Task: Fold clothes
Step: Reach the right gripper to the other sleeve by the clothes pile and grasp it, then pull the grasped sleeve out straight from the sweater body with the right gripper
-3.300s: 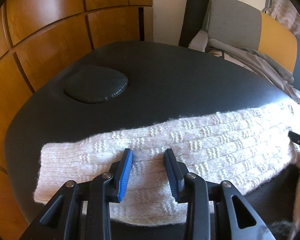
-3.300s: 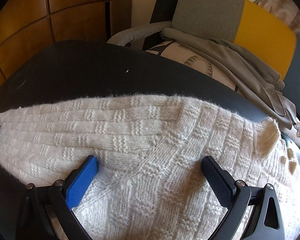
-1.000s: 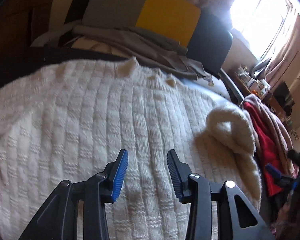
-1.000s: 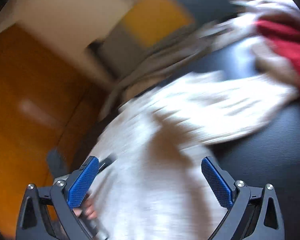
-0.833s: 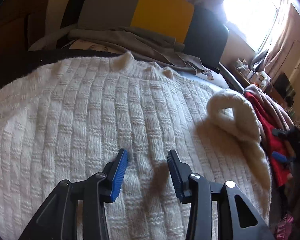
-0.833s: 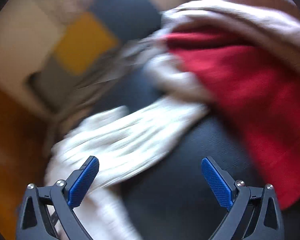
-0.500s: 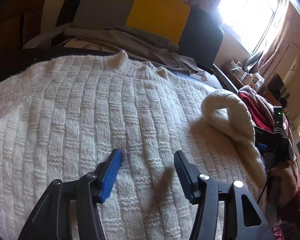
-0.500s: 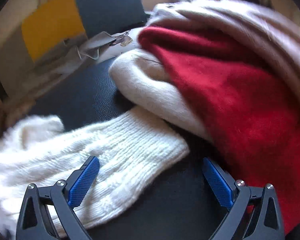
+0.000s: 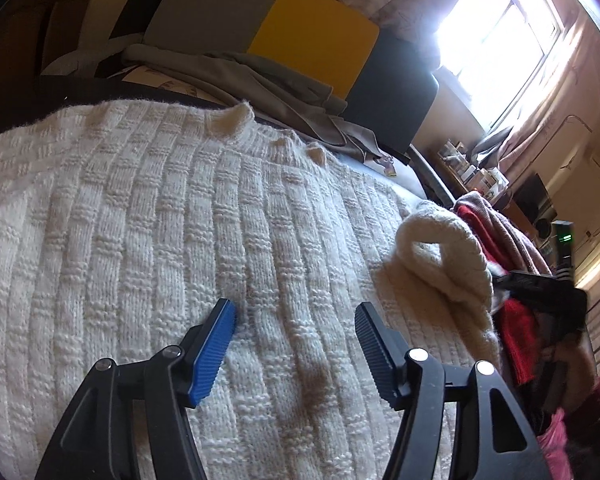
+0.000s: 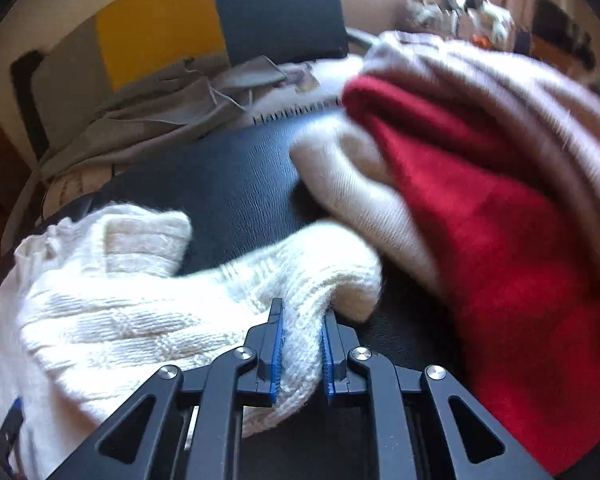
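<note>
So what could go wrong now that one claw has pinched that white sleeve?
The right gripper pinches only a small bunch near the cuff of the white sweater, so the knit could slip out or stretch when pulled. The sleeve lies right beside the red garment and the cream one, so swinging it over may drag them along. The left gripper is open above the sweater's body, holding nothing down, so the whole sweater may slide.

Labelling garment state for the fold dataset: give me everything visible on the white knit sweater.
The white knit sweater is cream, chunky wool-like knit in ribbed basket-weave blocks. Its body lies spread flat on the black padded table, neckline toward the chair. One sleeve is bunched beside the red garment; the right gripper is shut on its cuff. The open left gripper hovers over the body.
</note>
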`<move>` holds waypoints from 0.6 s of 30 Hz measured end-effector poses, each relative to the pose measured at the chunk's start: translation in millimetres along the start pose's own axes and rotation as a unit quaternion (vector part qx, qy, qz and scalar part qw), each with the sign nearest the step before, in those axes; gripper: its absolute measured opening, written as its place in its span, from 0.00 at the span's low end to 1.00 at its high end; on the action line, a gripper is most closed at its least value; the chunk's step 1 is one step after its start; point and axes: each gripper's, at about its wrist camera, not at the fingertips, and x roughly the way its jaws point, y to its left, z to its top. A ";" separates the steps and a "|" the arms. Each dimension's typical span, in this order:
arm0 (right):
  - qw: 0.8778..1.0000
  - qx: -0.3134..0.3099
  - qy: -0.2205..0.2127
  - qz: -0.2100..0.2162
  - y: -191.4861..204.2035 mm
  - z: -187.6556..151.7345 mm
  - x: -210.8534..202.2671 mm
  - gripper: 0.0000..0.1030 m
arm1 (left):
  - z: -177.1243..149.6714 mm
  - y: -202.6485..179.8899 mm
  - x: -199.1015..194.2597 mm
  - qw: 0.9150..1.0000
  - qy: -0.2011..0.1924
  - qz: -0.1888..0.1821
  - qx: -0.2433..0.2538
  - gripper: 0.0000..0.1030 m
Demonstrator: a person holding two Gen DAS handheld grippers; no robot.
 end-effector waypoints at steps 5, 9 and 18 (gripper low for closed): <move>0.995 -0.065 -0.063 -0.052 -14.5 23.8 -68.6 0.16 | 0.9 -1.1 1.5 1.000 0.000 0.004 0.003 0.61; 0.982 -0.098 -0.107 -0.119 -44.4 47.9 -117.0 0.15 | 1.6 -3.7 3.7 1.000 0.002 0.012 0.010 0.61; 0.975 -0.049 -0.120 -0.183 -149.4 60.5 -142.6 0.16 | 3.9 -9.8 10.0 0.999 0.006 0.028 0.025 0.61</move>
